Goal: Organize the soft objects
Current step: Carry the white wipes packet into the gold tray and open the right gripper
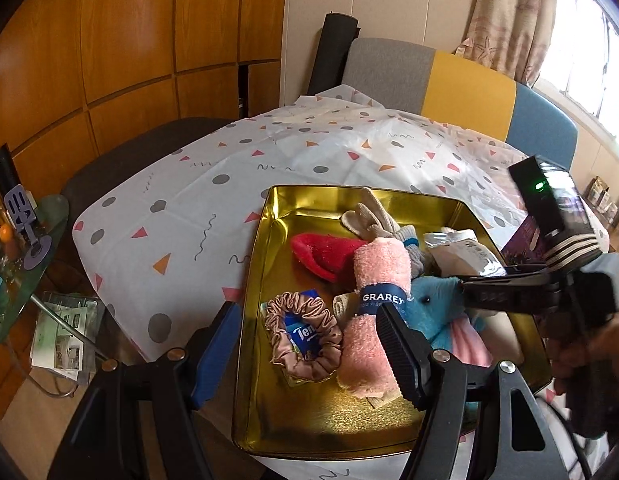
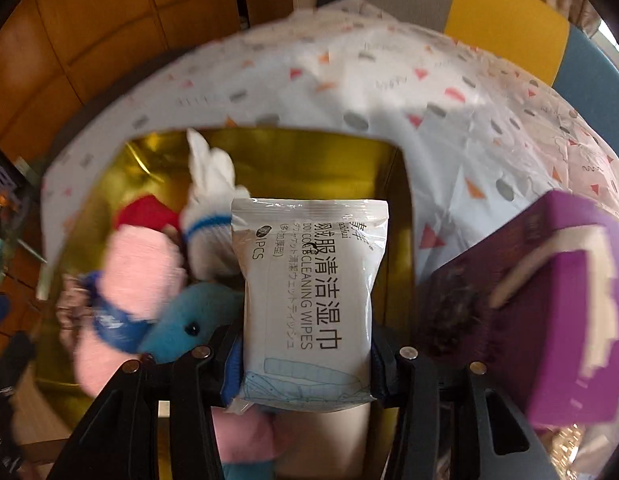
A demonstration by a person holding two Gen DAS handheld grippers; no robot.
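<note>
White wipes pack (image 2: 309, 300) – glossy, printed – clamped in right gripper (image 2: 305, 364)

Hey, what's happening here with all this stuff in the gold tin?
A person is sorting soft things into a gold tray on a patterned tablecloth, with a claw in each hand. The right claw grips a white pack of cleaning wipes above the tray. The left claw hangs open and empty at the tray's near edge. Already inside are a pink rolled towel, a blue plush toy, a red cloth, a white glove and a pink scrunchie.
</note>
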